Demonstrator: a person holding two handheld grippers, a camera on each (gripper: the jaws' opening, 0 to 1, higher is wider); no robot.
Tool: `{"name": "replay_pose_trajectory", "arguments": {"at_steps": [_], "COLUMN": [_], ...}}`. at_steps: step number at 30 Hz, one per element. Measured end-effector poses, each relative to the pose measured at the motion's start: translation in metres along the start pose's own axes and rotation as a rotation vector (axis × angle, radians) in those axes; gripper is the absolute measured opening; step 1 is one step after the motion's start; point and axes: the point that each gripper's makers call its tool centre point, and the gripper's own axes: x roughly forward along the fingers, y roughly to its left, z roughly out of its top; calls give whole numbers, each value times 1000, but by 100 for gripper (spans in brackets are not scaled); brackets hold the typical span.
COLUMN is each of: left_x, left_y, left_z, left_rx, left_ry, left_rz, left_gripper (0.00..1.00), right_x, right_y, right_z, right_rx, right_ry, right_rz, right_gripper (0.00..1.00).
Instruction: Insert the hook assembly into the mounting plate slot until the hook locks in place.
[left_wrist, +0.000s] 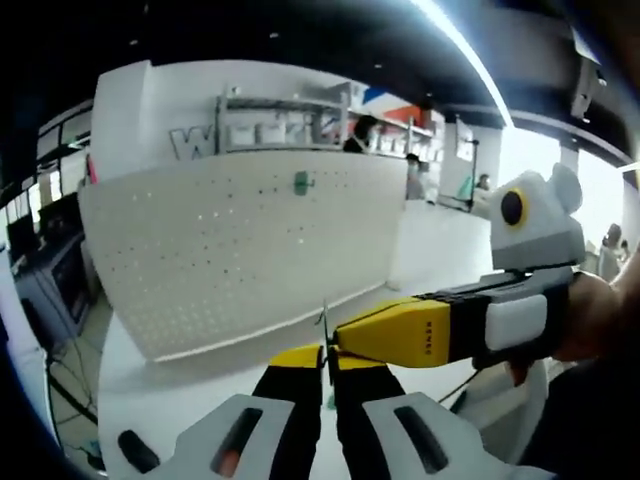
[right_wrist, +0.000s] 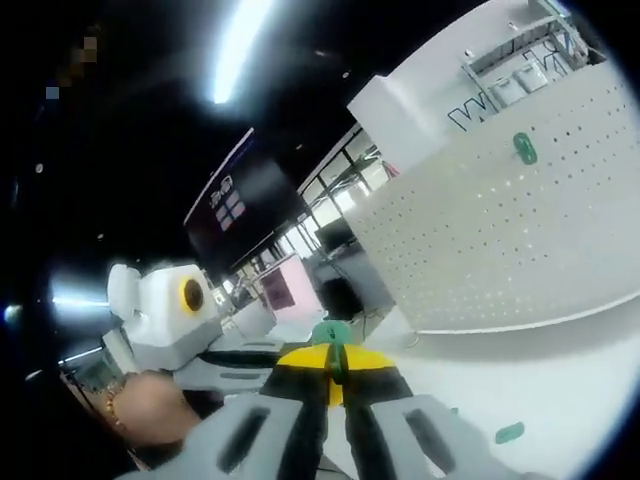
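Nearest the lens in the left gripper view, the left gripper (left_wrist: 326, 362) had its yellow-tipped jaws drawn together on a thin dark wire part, likely the hook assembly (left_wrist: 323, 322), which rose upright from between them. The right gripper (left_wrist: 350, 340) reached in from the right, its yellow tip touching the same spot, with a person's hand (left_wrist: 590, 318) behind it.

In the right gripper view, the right gripper's own jaws were likewise pressed together, and a small green piece (right_wrist: 331, 335) sat at their tips; whether it was pinched or merely resting there could not be told. A second green piece (right_wrist: 509, 432) lay on the white table (right_wrist: 560, 385) just to the right.

Farther off stood the white pegboard (left_wrist: 230, 250), the apparent mounting plate, upright on the table, with a green hook (left_wrist: 302, 181) already hung near its top edge.

The board lay straight ahead of both grippers, well apart from them. By my judgement the held part, its long axis vertical, would have to travel forward to the board's face, and the left gripper seemed to carry it.
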Motion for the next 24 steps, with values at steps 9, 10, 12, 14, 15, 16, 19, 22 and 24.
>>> {"name": "replay_pose_trajectory", "arguments": {"at_steps": [9,10,12,14,15,16,19,22,24], "left_x": [1,1,2,3,3,3,2,3,2], "left_y": [-1,-1,0,0,0,0,1,3,3], "left_z": [-5,-5,-8,-11,-13,-13,-15,-18,-18], "left_rx": [20,38,51,46,29,27,-7,-19,-33], "left_ry": [1,-1,8,19,24,22,19,25,21], "left_rz": [-14,-9,-5,-11,-21,-24,-35,-34,-42], "left_gripper": [4,5,6,9,13,16,22,31,39], "right_x": [1,2,2,2,2,1,1,0,-1], "right_y": [1,1,1,0,-1,-3,-9,-16,-19], "right_z": [-4,-5,-5,-4,-3,-2,-1,1,6], "right_rx": [-90,-121,-157,-181,-190,-206,-236,-256,-266], "right_ry": [34,38,45,49,49,53,66,68,65], "right_rz": [0,0,0,-4,-7,-10,-23,-37,-43], "right_gripper": [0,0,0,0,0,0,0,0,0]}}
